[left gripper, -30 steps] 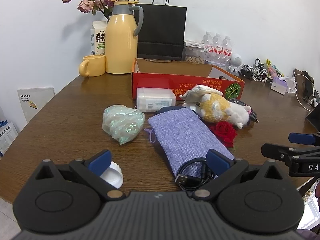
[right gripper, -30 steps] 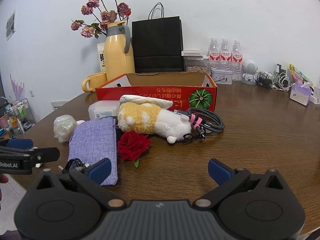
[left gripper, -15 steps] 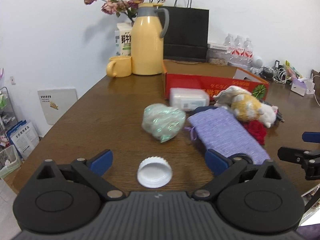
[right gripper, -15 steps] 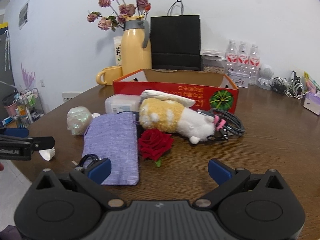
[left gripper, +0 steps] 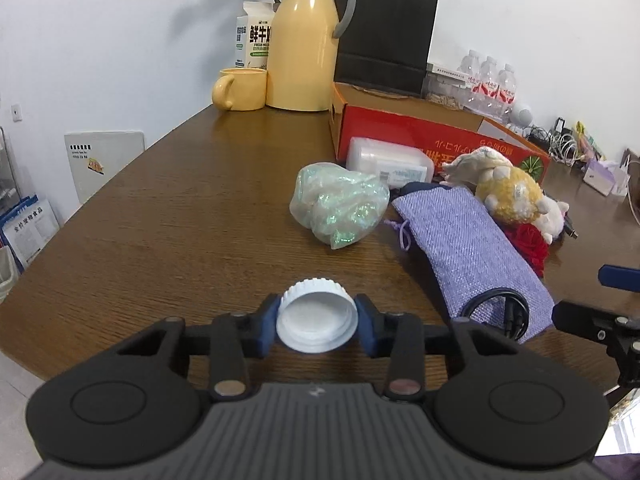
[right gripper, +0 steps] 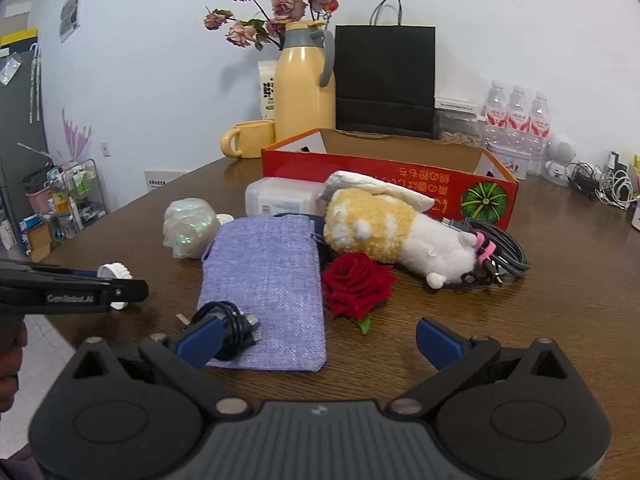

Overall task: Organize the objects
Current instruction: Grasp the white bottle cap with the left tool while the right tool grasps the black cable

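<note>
both left gripper (left gripper: 317,326) pads closing on white cap (left gripper: 317,321)

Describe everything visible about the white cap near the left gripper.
The white cap is a round screw lid, seemingly plastic, with a ribbed rim. It lies open side up near the wooden table's front edge, showing a smooth inside. It sits between the blue pads of the left gripper, whose jaws are closing; both pads appear to touch its sides.
</note>
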A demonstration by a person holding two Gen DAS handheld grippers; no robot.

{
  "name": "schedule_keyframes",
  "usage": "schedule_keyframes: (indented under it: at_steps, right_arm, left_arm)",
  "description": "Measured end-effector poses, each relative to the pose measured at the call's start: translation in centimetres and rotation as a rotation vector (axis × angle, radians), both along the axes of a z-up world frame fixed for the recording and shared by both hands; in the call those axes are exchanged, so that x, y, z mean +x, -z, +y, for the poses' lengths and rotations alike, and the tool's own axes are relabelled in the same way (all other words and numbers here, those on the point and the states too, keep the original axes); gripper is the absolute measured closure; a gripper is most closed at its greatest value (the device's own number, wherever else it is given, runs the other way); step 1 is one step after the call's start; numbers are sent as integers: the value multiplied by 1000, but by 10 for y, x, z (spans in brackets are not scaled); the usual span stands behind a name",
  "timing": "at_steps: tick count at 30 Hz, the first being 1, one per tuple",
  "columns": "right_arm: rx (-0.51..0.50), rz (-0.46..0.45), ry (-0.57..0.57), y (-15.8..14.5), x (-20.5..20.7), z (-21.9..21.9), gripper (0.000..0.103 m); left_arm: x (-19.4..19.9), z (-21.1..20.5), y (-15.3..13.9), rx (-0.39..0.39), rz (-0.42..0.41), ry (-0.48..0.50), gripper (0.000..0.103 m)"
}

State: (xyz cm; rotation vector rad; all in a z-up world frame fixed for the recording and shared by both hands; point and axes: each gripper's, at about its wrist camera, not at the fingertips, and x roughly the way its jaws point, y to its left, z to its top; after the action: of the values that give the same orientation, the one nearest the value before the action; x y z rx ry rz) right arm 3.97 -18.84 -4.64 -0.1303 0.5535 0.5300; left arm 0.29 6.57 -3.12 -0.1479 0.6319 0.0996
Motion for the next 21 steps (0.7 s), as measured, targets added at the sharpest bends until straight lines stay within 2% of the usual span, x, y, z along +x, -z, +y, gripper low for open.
schedule_keyframes:
  at_steps: [11, 16, 18, 20, 21]
  right_arm:
    - [-4, 28, -141, 1, -2, 30, 1]
    - [-40, 35, -174, 7, -2, 50, 21]
    - [-56, 40, -184, 9, -2, 55, 38]
    - [-82, 35, -177, 11, -4, 59, 50]
    - [-90, 33, -175, 11, -3, 60, 50]
  left_arm:
    - [-9, 0, -12, 16, -32, 5, 62]
    - [-16, 5, -12, 15, -30, 7, 62]
    - [-18, 6, -11, 11, -29, 13, 62]
    - [-18, 6, -10, 4, -25, 19, 62]
    - [-18, 6, -9, 1, -23, 21, 62]
